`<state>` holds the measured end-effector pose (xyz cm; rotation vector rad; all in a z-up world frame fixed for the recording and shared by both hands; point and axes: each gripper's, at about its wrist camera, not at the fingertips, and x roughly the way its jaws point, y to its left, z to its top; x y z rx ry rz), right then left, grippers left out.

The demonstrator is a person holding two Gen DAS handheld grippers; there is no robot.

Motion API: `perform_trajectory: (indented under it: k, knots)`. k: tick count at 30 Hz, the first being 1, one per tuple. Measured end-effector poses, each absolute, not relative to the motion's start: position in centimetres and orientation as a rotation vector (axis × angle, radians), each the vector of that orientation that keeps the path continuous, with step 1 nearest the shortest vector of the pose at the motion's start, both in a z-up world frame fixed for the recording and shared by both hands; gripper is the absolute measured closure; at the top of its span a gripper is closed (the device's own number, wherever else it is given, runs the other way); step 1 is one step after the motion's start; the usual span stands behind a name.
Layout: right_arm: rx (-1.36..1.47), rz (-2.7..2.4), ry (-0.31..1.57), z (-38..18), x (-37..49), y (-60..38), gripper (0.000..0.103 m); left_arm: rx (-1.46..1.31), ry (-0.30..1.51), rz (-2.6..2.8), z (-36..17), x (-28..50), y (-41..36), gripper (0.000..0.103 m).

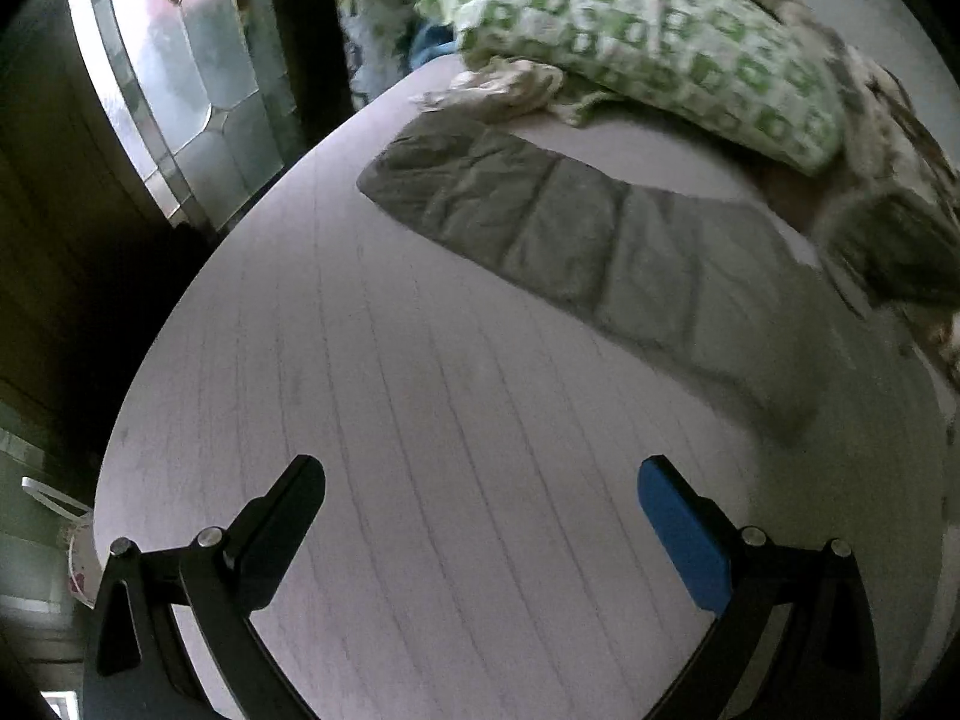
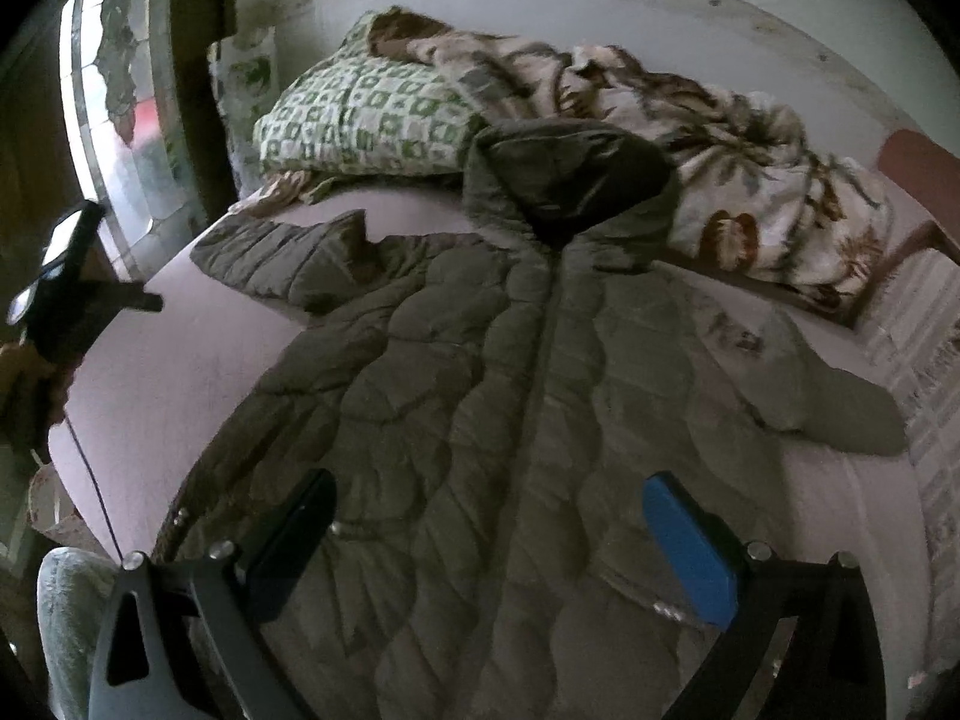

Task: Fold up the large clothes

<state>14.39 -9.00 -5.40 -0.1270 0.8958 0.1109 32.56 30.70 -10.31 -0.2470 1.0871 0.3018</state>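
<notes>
An olive quilted hooded jacket (image 2: 492,408) lies spread flat on the bed, front up, hood (image 2: 564,174) toward the pillows, both sleeves out to the sides. My right gripper (image 2: 489,510) is open and empty, hovering over the jacket's lower front. In the left wrist view only one sleeve (image 1: 576,234) shows, stretched across the pale sheet. My left gripper (image 1: 480,486) is open and empty above bare sheet, short of that sleeve. It also shows at the left edge of the right wrist view (image 2: 66,288).
A green-and-white patterned pillow (image 1: 648,36) and a brown floral blanket (image 2: 738,180) lie at the head of the bed. A window (image 1: 174,78) is to the left beyond the bed edge (image 1: 180,324). The pale sheet (image 2: 162,372) shows beside the jacket.
</notes>
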Motion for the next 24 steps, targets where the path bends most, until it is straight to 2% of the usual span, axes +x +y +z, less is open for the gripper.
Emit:
perform_trajectory:
  k: [12, 24]
  knots:
    - [-0.213, 0.178, 0.950, -8.7, 24.0, -4.4, 0.000, -0.317, 1.076, 0.431, -14.9, 41.6, 37.1, 0.000]
    - [-0.229, 0.224, 0.977, -11.6, 33.1, 0.1, 0.000, -0.229, 1.003, 0.538, -16.1, 48.0, 40.5, 0.000]
